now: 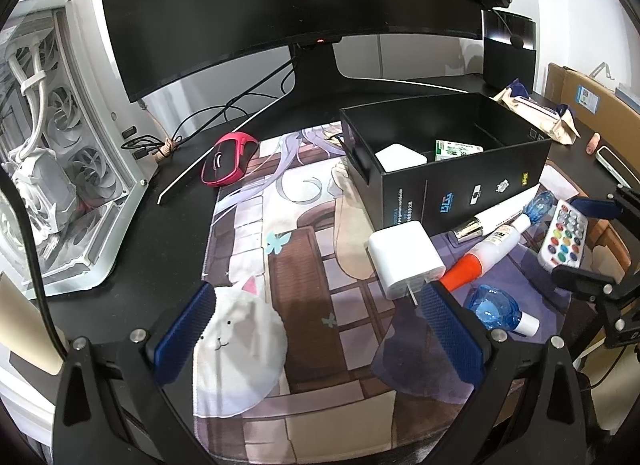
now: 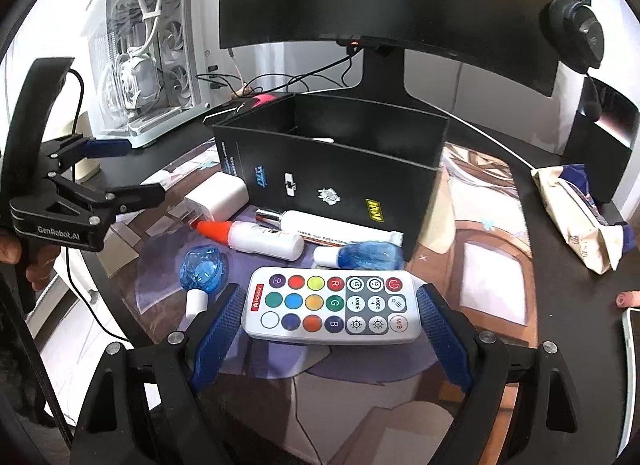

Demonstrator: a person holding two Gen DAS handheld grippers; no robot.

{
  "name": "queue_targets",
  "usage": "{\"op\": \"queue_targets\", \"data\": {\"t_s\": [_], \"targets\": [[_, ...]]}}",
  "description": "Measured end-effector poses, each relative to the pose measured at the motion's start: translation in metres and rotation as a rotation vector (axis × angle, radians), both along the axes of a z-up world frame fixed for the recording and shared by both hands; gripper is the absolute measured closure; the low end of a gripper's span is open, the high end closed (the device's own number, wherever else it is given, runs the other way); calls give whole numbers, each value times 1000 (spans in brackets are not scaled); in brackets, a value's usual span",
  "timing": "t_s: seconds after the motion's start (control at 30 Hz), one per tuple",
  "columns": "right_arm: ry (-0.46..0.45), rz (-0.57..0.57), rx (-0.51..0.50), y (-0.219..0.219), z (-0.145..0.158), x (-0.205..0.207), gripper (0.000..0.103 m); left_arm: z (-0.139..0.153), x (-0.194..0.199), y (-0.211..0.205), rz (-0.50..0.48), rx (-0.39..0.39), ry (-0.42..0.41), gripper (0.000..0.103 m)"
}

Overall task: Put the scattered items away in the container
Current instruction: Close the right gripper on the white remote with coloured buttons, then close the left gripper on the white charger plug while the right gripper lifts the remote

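The black box (image 1: 452,181) stands on the printed desk mat and holds a white block (image 1: 400,157) and a green packet (image 1: 456,149). In front of it lie a white charger (image 1: 404,257), an orange-capped glue bottle (image 2: 256,239), a white tube (image 2: 332,231) and two blue bottles (image 2: 202,269) (image 2: 362,255). My right gripper (image 2: 330,311) is open, and the white colour-button remote (image 2: 332,307) lies flat between its blue pads with small gaps on both sides. My left gripper (image 1: 320,325) is open over bare mat, just left of the charger.
A pink mouse (image 1: 228,159) and cables lie behind the mat, beside a white PC case (image 1: 60,145). A curved monitor (image 1: 280,5) stands behind the box. At the right are a tissue pack (image 2: 576,213), a phone edge (image 2: 632,345) and a cardboard box (image 1: 588,105).
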State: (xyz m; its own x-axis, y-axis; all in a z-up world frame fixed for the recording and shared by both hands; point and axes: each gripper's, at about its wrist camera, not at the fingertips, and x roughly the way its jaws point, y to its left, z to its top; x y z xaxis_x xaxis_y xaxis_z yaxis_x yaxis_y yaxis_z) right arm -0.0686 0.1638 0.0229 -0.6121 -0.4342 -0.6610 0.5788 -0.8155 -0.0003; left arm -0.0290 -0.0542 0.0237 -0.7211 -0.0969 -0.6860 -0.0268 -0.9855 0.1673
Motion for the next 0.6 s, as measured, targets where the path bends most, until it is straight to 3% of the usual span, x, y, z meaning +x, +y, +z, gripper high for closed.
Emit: {"op": "queue_targets", "data": {"t_s": [0.6], "targets": [[35, -21, -36, 26, 17, -3, 16, -10, -25, 21, -14, -5, -40, 0]]}}
